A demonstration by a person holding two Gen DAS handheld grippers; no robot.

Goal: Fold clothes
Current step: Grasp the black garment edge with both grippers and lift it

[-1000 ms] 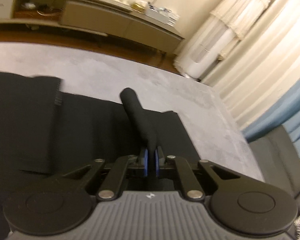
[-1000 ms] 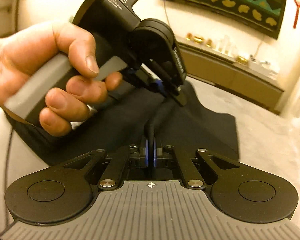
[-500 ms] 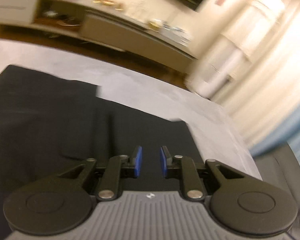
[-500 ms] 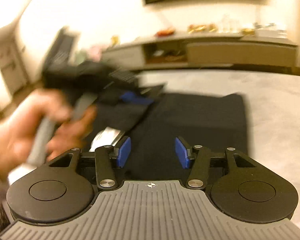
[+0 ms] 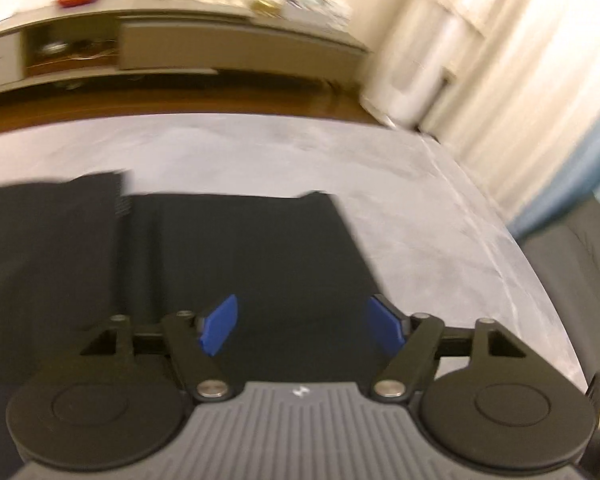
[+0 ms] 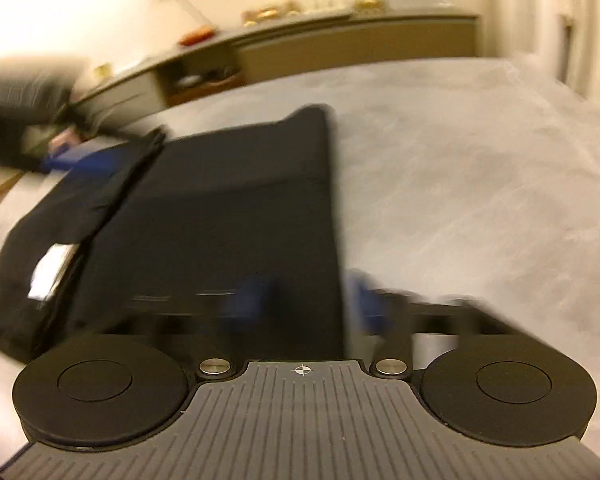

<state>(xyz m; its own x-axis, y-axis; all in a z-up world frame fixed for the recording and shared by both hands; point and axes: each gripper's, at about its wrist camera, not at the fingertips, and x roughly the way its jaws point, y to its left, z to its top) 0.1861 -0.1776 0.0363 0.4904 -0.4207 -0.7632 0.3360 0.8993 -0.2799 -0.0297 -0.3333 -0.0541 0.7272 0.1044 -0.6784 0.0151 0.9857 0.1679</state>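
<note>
A black garment [image 5: 228, 264] lies flat on the pale grey surface [image 5: 440, 240], one folded layer lapped over the other along a straight edge, a white label [image 6: 50, 270] showing near its left side in the right wrist view. The left gripper [image 5: 302, 326] hangs over the cloth with its blue pads [image 5: 218, 330] set wide apart and still spreading; nothing sits between them but the fabric lying below, untouched. The right gripper [image 6: 306, 300] hovers at the garment's right edge, badly smeared by motion; its blue pads [image 6: 246, 296] are drawing together with the hem line running up between them, though I cannot tell whether they pinch it. Beyond, a long low sideboard [image 5: 220, 48] runs along the wall, with pale curtains [image 5: 520, 80] to the right.
</note>
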